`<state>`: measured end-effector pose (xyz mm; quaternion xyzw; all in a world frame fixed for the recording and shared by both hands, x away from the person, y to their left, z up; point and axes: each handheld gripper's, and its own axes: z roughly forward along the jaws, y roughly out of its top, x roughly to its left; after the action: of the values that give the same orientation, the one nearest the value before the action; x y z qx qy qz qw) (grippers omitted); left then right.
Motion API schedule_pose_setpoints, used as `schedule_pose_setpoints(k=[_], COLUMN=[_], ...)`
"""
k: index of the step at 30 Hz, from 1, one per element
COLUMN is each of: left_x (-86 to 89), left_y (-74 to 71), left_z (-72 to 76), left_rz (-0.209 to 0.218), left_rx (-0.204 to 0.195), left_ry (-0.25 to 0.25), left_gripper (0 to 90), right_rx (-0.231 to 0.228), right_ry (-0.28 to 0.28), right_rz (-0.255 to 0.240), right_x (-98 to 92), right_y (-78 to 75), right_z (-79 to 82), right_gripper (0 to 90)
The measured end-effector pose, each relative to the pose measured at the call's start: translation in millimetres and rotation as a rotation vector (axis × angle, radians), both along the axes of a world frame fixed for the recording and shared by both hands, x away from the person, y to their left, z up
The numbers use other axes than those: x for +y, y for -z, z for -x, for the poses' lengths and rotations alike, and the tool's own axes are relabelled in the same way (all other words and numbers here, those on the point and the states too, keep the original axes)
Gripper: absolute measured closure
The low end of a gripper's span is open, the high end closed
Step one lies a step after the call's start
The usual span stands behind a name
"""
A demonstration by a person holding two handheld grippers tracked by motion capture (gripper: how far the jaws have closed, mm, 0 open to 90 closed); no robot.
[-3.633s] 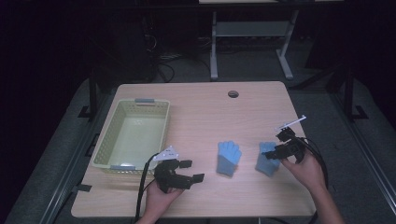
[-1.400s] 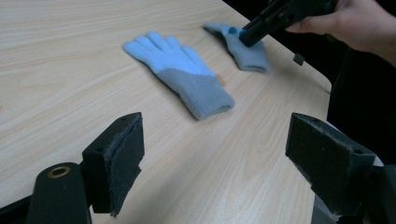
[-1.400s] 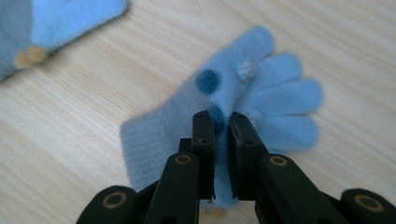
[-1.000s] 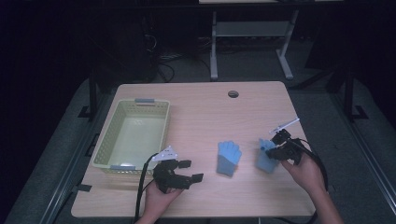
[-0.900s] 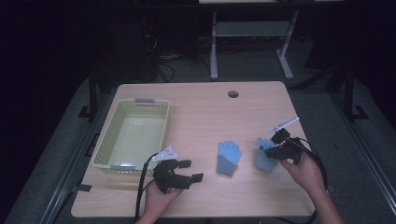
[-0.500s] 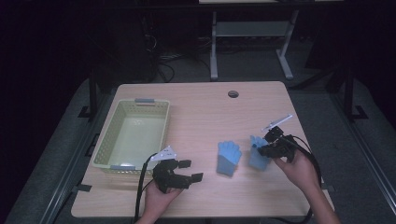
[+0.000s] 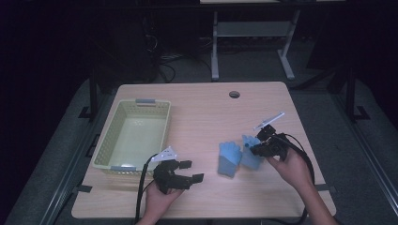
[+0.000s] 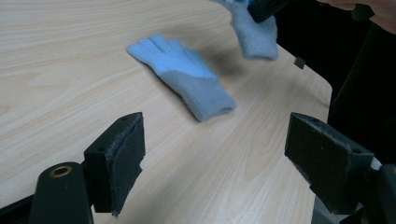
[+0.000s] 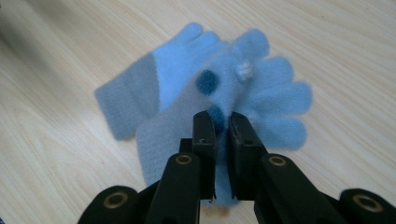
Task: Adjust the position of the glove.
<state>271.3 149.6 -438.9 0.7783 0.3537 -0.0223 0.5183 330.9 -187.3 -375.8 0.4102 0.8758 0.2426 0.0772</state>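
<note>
A light blue knit glove (image 7: 229, 159) with a grey cuff lies flat on the wooden table (image 7: 202, 108); it also appears as the glove (image 8: 187, 77) on the wood and as the lower glove (image 9: 135, 88). A second blue glove (image 7: 251, 154) with dark dots hangs off the table, pinched in my right gripper (image 7: 259, 146). The right gripper (image 9: 222, 119) is shut on the dotted glove (image 9: 266, 93), partly over the first one. My left gripper (image 7: 191, 170) rests open near the front edge, left of the gloves. The left gripper (image 8: 219, 140) has nothing between its wide-spread jaws.
A pale green plastic basket (image 7: 101, 150) stands at the table's left side with nothing in it. A round cable hole (image 7: 234, 94) sits near the far edge. The table's right edge (image 8: 322, 79) drops off just past the gloves.
My right gripper has moved left with the dotted glove, lifting it until it partly overlaps the flat glove. The left gripper has stayed put.
</note>
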Motion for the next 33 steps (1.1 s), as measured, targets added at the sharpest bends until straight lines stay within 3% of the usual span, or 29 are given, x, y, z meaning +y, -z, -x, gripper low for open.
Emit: schedule_pose_setpoints(k=[15, 33], left_x=[1.4, 2.7], left_y=[0.4, -0.1], left_z=[-1.0, -1.1], left_rz=[0.003, 0.012], left_rx=[0.000, 0.003], left_ry=[-0.004, -0.010], left_gripper=[19.7, 19.7], right_rx=[0.016, 0.058], right_ry=[-0.033, -0.073], right_rz=[-0.016, -0.014], right_x=[21.6, 52.4], right_y=[-2.3, 11.6], right_z=[-4.2, -11.8], right_gripper=[82.4, 82.0])
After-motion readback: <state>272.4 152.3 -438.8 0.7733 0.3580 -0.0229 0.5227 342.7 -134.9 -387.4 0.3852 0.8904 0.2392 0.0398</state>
